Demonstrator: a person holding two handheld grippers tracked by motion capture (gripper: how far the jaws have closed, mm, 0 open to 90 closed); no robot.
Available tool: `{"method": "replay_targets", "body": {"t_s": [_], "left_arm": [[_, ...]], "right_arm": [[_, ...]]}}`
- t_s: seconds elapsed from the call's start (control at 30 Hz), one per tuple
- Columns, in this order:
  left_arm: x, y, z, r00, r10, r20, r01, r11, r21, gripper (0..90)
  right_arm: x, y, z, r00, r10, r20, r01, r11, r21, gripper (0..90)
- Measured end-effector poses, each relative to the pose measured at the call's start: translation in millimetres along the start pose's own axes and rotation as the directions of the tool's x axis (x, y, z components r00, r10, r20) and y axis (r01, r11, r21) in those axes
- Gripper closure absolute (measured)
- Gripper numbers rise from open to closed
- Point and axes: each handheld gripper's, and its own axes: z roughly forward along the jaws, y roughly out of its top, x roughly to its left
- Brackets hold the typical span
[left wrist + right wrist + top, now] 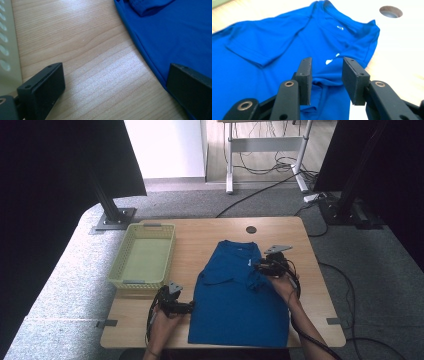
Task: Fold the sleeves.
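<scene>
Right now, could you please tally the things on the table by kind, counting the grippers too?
Blue shirt: 1
Pale yellow-green basket: 1
Grippers: 2, left gripper and right gripper
Total: 4

One blue shirt (235, 300) lies between the two grippers, its near edge just inside the left gripper (187, 308) and its folded sleeve under the right gripper (258, 266). One yellow basket (119, 270) sits just beyond the left gripper, on its outer side. One round hole (251, 229) in the single wooden table (200, 240) lies beyond the right gripper. Two hands hold the grippers, one each.
</scene>
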Motion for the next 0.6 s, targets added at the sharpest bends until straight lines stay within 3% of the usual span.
{"method": "replay_targets", "body": {"t_s": [0.13, 0.23, 0.33, 0.4, 0.5, 0.6], "left_arm": [[0.0, 0.0, 0.0, 1.0, 0.0, 0.0, 0.0, 1.0, 0.0, 1.9], [0.0, 0.0, 0.0, 1.0, 0.0, 0.0, 0.0, 1.0, 0.0, 1.9], [0.0, 0.0, 0.0, 1.0, 0.0, 0.0, 0.0, 1.0, 0.0, 1.9], [0.0, 0.0, 0.0, 1.0, 0.0, 0.0, 0.0, 1.0, 0.0, 1.9], [0.0, 0.0, 0.0, 1.0, 0.0, 0.0, 0.0, 1.0, 0.0, 1.9], [0.0, 0.0, 0.0, 1.0, 0.0, 0.0, 0.0, 1.0, 0.0, 1.9]], "right_arm": [[-4.1, -6.6, 8.2, 0.9991, 0.028, 0.033, -0.029, 0.999, 0.036, 57.7], [-7.2, -12.5, 12.5, 0.9985, 0.05, 0.022, -0.051, 0.998, 0.04, 57.6], [-9.8, -15.0, 16.2, 0.9971, 0.062, 0.044, -0.064, 0.997, 0.036, 55.4], [-14.5, -15.3, 19.4, 0.9928, 0.089, 0.08, -0.091, 0.996, 0.02, 52.1], [-23.2, -16.6, 26.7, 0.9848, 0.148, 0.091, -0.149, 0.989, 0.002, 50.7], [-29.7, -19.3, 35.8, 0.9824, 0.167, 0.084, -0.169, 0.986, 0.015, 57.2]]}}
